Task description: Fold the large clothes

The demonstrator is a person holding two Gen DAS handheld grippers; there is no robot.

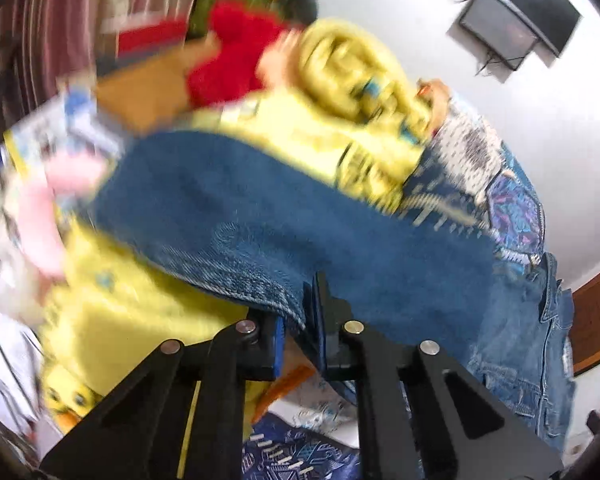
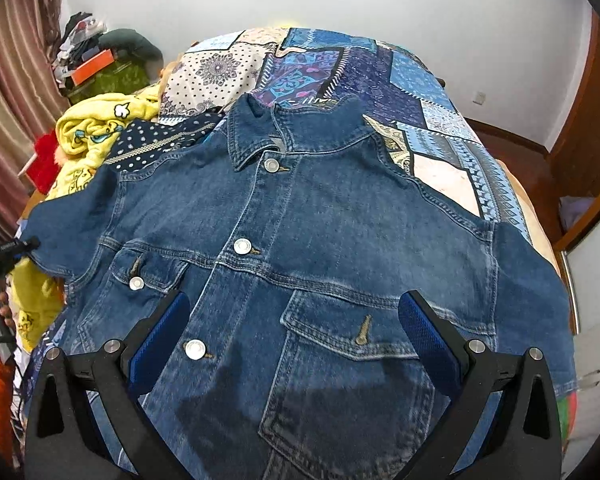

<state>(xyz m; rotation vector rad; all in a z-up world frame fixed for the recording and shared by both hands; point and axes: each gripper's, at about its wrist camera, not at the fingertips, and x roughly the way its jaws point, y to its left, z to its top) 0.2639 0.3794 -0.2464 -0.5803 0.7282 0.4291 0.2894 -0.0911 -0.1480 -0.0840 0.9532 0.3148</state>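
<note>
The left gripper [image 1: 300, 320] is clamped on a sleeve of the denim jacket [image 2: 300, 240]; above the jacket's front, the right gripper [image 2: 296, 340] hovers with fingers apart.

From my right wrist view, the jacket [image 2: 300, 240] lies front-up across the middle and lower frame, on the patchwork cover [image 2: 380, 76] of the bed, collar toward the top. My right gripper [image 2: 296, 340] sits at the bottom, above the jacket's chest, one finger at lower left, the other at lower right. The crumpled blanket [image 2: 96, 128] lies at the left, beside the jacket's shoulder, with a pile of clutter [image 2: 96, 60] behind it at upper left. In my left wrist view, my left gripper [image 1: 300, 332] at bottom centre has the jacket's sleeve edge [image 1: 284, 304] between its fingers; the blanket lies above and left.
</note>
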